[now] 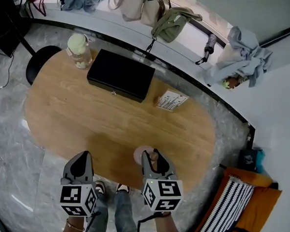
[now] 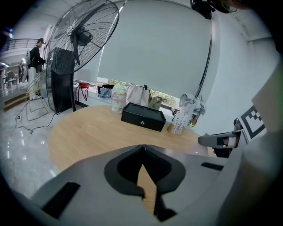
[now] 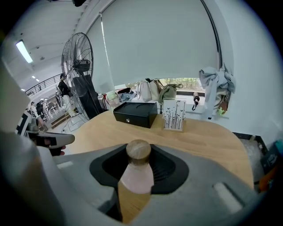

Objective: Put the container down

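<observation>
Wooden tabletop [image 1: 86, 119] carries a black box [image 1: 120, 75]. Over its near edge, right gripper [image 1: 151, 156] jaws clamp the pink container [image 3: 136, 174]; its wooden cap shows clearly only in the right gripper view. Left gripper [image 2: 142, 154] jaws are together, empty.

An oval wooden table [image 1: 86, 119] stands on a grey marble floor [image 1: 6, 144], with a black stool [image 1: 40, 62] at its end. A white ledge [image 1: 189, 39] under a drawn blind [image 2: 154, 48] holds bags [image 1: 127, 4] and clothes [image 1: 244, 53], and a tall fan [image 2: 84, 39] stands nearby

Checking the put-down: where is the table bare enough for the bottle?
Bare: the near half of the table, from the box to the edge by the bottle, and its right end past the stand. Crowded: the far edge, with jar, box, stand.
</observation>
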Available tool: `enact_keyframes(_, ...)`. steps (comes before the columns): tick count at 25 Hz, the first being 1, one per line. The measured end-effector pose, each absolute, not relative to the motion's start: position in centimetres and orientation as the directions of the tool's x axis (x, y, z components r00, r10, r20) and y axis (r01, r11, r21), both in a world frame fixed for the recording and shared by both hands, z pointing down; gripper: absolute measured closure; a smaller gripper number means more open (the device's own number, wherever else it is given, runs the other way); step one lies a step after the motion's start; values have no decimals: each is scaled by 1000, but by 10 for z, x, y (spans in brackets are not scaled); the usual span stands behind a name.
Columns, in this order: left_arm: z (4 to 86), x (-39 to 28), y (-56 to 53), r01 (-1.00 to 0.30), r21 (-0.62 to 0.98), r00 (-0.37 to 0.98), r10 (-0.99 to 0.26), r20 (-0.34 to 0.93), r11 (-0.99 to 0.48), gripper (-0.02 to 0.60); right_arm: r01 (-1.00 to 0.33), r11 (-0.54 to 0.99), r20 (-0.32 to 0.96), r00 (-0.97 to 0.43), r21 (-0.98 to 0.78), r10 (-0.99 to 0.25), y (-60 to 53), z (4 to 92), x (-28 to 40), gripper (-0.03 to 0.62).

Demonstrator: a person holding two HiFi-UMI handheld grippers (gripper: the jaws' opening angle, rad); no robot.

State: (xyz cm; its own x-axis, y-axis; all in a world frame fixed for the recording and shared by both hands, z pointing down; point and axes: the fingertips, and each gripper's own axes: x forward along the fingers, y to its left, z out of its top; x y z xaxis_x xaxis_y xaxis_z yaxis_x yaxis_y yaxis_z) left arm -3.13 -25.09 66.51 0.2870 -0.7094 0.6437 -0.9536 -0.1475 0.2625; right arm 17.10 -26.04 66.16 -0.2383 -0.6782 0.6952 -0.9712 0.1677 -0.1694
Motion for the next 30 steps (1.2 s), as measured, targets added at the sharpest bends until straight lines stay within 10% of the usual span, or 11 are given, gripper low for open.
enact_keyframes(30, 711, -67, -259, -956, 289, 171, -702, 692, 52, 588, -966, 229, 728, -243, -120, -641, -364, 694, 170, 453)
